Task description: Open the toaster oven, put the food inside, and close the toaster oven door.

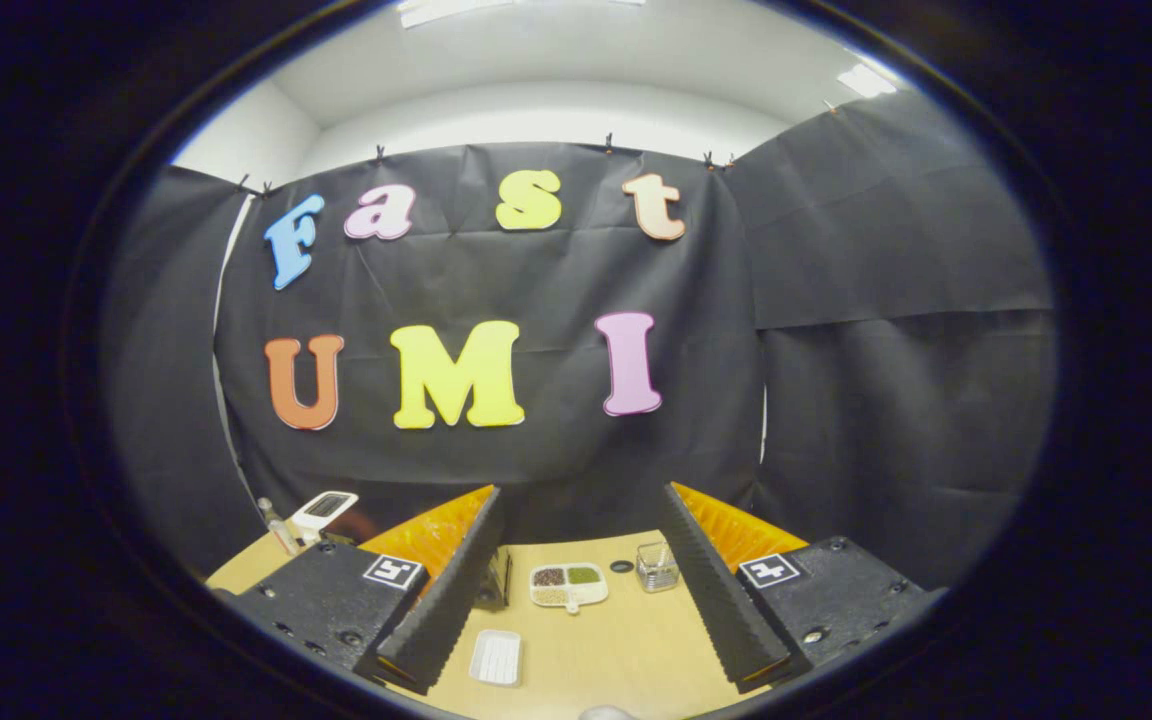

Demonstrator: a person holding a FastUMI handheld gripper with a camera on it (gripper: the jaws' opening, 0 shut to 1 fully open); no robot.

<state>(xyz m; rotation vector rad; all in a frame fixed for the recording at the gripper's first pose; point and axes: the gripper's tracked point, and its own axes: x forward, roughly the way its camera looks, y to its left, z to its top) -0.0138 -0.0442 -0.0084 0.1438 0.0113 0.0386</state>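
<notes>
Tongs (576, 580) released above the surface (626, 650), nothing between the fingers.

Near: small white ribbed tray (496, 657), just inside the left finger, long axis running near to far. Mid: white divided dish (568, 585) of food, three fills, tab handle pointing near; likely light, rigid, spillable, best taken by rim or tab and kept level. Right of it: clear glass cup (657, 566), fragile. Far left: white-topped device (324, 508). Toaster oven: cannot be identified with confidence.
</notes>
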